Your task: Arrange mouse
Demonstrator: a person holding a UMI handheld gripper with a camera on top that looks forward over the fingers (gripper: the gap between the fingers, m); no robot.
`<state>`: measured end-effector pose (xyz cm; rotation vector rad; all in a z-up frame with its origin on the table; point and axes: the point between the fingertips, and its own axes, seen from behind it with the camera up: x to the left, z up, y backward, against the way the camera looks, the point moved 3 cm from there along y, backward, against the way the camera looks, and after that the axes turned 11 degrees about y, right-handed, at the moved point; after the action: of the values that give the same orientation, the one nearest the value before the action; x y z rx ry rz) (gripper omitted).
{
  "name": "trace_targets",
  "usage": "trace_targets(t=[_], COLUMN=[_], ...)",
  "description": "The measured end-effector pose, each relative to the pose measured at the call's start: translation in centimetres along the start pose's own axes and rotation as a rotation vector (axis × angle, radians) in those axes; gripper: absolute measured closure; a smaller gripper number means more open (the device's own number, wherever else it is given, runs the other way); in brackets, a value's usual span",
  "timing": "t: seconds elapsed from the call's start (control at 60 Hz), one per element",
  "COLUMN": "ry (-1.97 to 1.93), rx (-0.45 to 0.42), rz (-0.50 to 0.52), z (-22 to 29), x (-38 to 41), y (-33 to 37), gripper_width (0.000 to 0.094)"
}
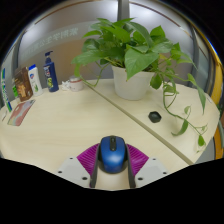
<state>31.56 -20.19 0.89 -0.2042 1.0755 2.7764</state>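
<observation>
A blue computer mouse with a dark scroll wheel sits between my two fingers, its nose pointing away from me over the pale wooden desk. My gripper has both purple pads pressed against the mouse's left and right sides, so it is shut on the mouse. The rear of the mouse is hidden behind the gripper body. I cannot tell whether the mouse rests on the desk or is held just above it.
A potted leafy plant in a white pot stands beyond the mouse, with vines trailing right. A small black object lies to the right. A blue bottle, tubes and boxes stand at the far left. The desk's edge runs diagonally at the right.
</observation>
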Motion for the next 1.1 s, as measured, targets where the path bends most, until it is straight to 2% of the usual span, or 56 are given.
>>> trace_targets(t=[0.133, 0.217, 0.35, 0.483, 0.617, 0.7, 0.767, 0.85, 0.95, 1.1], ry=[0.002, 0.016, 0.007, 0.009, 0.043, 0.071, 0.088, 0.104, 0.121, 0.154], rx=[0.016, -0.013, -0.107, -0.262, -0.386, -0.431, -0.415, -0.367, -0.218, -0.083], rz=[-0.045, -0.102, -0.189, -0.221, -0.134, -0.051, 0.035, 0.12, 0.199, 0.243], z=[0.3, 2.2, 8.2, 16.8, 25.9, 29.3, 30.8, 29.8, 26.5, 21.4], x=[0.0, -0.1, 1.1, 5.5, 14.5, 22.3, 28.2, 36.1, 43.3, 49.6], y=[0.2, 1.8, 6.7, 12.2, 15.5, 15.0, 12.8, 7.9, 1.6, -4.7], gripper_width=[0.0544, 0.0559, 0.0559, 0.0561, 0.0561, 0.0563, 0.0563, 0.0564, 0.0564, 0.0561])
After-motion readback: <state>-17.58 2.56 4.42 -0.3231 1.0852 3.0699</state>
